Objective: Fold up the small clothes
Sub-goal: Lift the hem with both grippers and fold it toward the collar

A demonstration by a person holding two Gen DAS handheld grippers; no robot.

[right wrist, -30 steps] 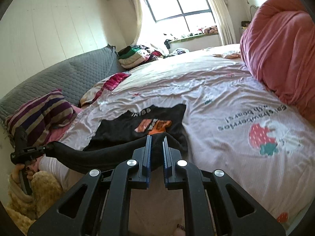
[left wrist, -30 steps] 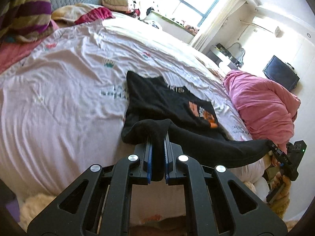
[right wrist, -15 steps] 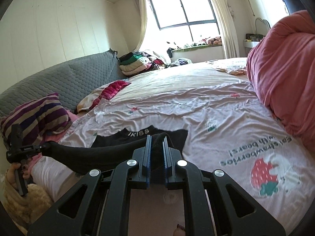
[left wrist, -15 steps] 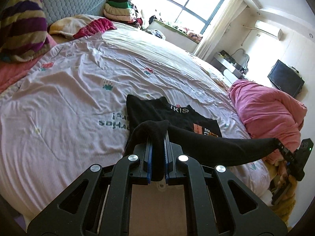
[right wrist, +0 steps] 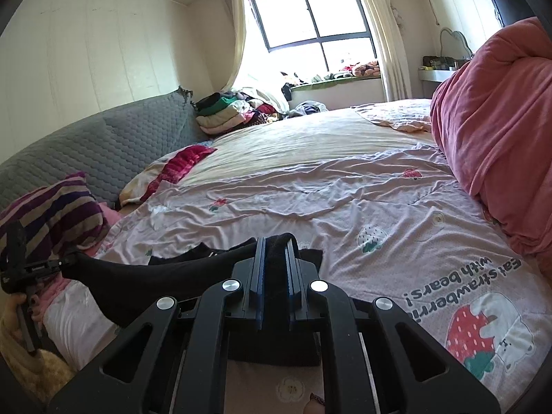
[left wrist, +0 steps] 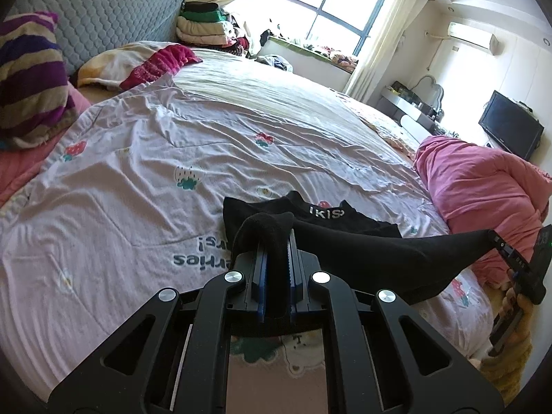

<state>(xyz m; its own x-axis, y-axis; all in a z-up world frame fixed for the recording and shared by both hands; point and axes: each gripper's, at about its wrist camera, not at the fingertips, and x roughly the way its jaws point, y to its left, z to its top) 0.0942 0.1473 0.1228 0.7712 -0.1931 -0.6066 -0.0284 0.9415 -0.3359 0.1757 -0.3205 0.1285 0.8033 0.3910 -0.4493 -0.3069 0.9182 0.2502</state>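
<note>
Black garment (left wrist: 362, 252) stretched between both clamped hand-held grippers, left (left wrist: 276, 258) and right (right wrist: 276, 262).

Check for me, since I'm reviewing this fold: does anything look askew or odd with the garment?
Nothing is damaged. The black garment is stretched taut between the left gripper and right gripper, both shut on it, with only its far part resting on the sheet.

Two black claws (left wrist: 275, 248) (right wrist: 276, 258), one black printed cloth garment (left wrist: 345, 238), one striped purple pillow (left wrist: 27, 79), one rumpled pink quilt (left wrist: 483, 186), one bed (left wrist: 138, 179).
</note>
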